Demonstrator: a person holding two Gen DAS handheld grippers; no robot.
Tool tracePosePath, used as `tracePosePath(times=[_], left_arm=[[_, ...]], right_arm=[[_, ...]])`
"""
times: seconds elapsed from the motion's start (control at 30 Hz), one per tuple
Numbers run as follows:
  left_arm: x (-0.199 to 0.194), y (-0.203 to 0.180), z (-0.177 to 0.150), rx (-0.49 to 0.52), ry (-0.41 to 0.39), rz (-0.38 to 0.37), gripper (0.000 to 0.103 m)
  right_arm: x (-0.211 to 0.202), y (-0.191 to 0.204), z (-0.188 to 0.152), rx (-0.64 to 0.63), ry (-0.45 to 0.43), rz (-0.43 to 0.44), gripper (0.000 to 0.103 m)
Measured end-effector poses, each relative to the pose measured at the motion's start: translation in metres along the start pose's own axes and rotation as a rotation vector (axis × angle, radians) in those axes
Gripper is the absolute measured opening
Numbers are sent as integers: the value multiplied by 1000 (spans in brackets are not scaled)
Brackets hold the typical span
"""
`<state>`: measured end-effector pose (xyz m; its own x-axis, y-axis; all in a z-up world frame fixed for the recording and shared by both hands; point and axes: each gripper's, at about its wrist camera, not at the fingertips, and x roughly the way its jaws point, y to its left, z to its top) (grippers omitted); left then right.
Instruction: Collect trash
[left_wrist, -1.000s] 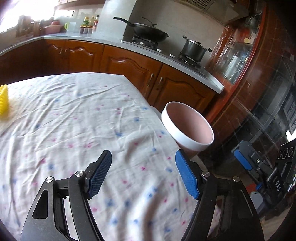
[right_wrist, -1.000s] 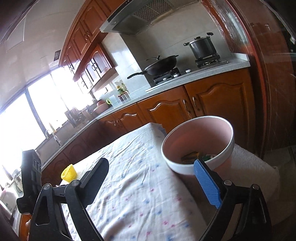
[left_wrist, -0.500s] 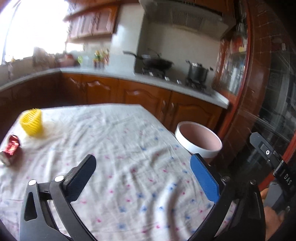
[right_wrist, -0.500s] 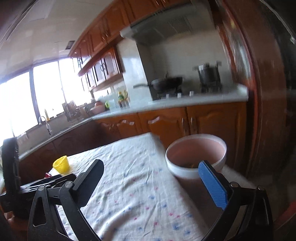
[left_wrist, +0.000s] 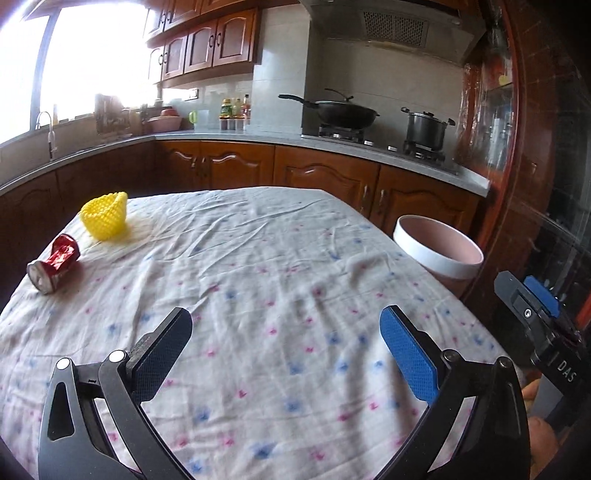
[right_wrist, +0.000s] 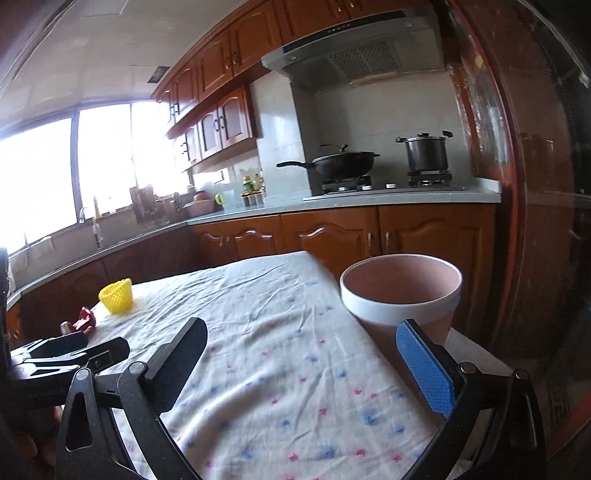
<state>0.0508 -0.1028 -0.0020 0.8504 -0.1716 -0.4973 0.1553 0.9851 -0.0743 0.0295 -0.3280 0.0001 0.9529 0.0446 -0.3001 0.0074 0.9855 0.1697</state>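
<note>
A: Both grippers empty?

B: Yes. The left gripper (left_wrist: 286, 350) and right gripper (right_wrist: 306, 363) both stand with jaws spread wide, nothing between them, above the tablecloth (left_wrist: 258, 266).

A: And the trash?

B: 2 pieces at the far left edge: a crushed red can (left_wrist: 53, 265) lying on its side, a yellow mesh sleeve (left_wrist: 105, 218) just beyond it. The pink bin (right_wrist: 400, 293) sits off the right edge.

A: Best approach?

B: Probably left gripper to the can, straddling its crumpled body across the middle.
</note>
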Motion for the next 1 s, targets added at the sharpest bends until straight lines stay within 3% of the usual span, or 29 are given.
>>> tracePosePath(times=[0.43,1.0], left_arm=[[-7,2,-12,15,-19,49,103],[-11,-5,-14,40,-43,58,103]], right_arm=[[-2,9,-11,-36,-5,9,103],[-3,1,-13,-11,-4,8,103]])
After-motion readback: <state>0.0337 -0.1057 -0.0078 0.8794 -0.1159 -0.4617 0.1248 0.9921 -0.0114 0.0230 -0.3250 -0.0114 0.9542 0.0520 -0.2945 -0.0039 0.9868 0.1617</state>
